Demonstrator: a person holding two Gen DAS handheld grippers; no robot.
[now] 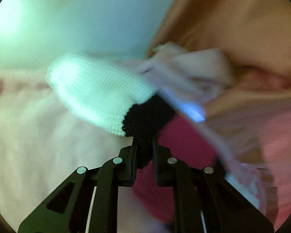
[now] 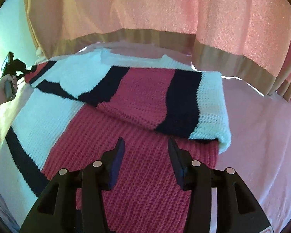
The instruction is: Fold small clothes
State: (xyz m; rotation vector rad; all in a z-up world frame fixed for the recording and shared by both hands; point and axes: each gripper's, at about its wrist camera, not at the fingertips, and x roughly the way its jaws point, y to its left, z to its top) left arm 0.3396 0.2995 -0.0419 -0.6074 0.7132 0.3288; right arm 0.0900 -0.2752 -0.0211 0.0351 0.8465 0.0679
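Left gripper [image 1: 144, 147]: clamped on the black end of the sweater's sleeve [image 1: 99, 91], which hangs lifted.
Right gripper [image 2: 145, 153]: jaws apart, nothing between them, over the red band.
Sweater [image 2: 137, 101]: red, black and white knit, spread on the bed [image 2: 261, 136], one sleeve folded across its body.
Backdrop: pink curtain [image 2: 164, 5] behind the bed's far edge.

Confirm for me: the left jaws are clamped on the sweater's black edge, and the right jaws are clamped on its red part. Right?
Half right. The right gripper is open, its jaws apart above the red part of the sweater, gripping nothing, as the right wrist view shows. The left gripper does clamp the black edge.
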